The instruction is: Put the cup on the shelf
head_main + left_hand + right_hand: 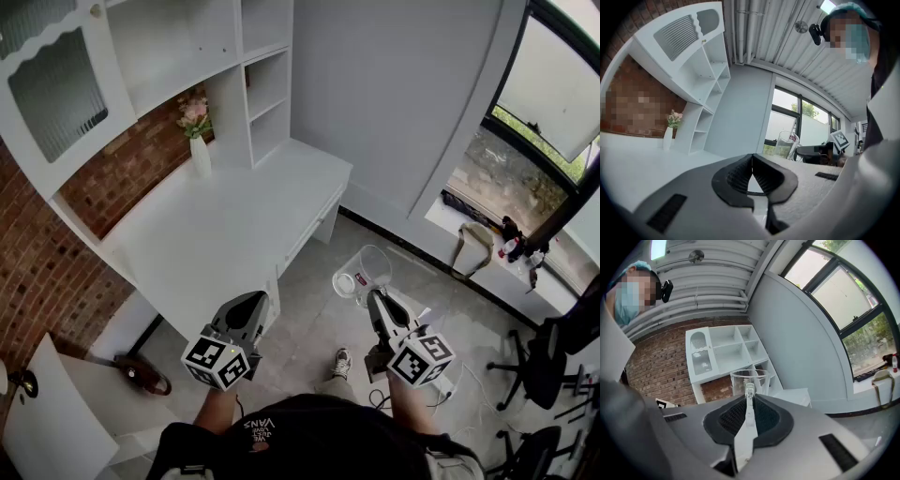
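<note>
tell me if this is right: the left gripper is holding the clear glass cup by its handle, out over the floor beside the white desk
Wrong gripper. The right gripper holds the clear glass cup by its handle, as the right gripper view shows; the left gripper is shut on nothing. The cup is indeed over the floor beside the white desk.

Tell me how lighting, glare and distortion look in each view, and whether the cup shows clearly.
Head view: even daylight, sharp; the clear cup is faint against the grey floor. Left gripper view: strong fisheye bend, dark corners, window partly washed out behind the cup. Right gripper view: same bend, cup see-through, shelf showing through it.
</note>
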A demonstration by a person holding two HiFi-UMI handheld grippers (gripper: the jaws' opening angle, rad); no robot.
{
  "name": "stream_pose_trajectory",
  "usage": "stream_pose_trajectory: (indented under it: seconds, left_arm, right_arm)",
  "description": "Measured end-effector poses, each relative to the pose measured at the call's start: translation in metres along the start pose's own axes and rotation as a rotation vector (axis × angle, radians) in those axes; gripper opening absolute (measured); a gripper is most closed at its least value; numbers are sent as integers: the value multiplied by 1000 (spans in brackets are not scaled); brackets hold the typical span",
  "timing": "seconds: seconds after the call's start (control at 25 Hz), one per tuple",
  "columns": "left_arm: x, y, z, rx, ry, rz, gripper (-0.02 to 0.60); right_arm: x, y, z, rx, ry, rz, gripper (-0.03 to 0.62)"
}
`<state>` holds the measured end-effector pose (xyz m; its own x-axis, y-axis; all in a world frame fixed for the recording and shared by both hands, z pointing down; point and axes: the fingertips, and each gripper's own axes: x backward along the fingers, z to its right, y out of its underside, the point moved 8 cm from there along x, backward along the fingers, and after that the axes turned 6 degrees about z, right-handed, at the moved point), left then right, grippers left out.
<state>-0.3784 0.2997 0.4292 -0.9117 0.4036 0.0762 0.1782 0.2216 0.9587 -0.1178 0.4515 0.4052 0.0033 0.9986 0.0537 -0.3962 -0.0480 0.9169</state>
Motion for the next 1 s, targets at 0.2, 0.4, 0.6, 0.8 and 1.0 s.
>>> stream_pose_trajectory:
  seconds: [0.2, 0.4, 0.6, 0.8, 1.0]
  left_arm:
    - [-26, 3, 6, -14, 5, -1, 8]
    - [-65, 9, 14, -8, 0, -3, 8]
    - [-117, 12, 26, -16, -9, 1, 8]
    - [-171, 17, 36, -17, -35, 11, 8]
    - [-221, 27, 44, -18, -60, 17, 8]
  right_arm:
    - [-4, -10, 22, 14, -6, 2, 29]
    - [-13, -24, 54, -4, -27, -2, 29]
    - [-29, -43, 97, 4, -59, -28, 29]
    - [-49, -64, 144, 10, -101, -54, 29]
    - [-68, -81, 191, 21, -138, -79, 29]
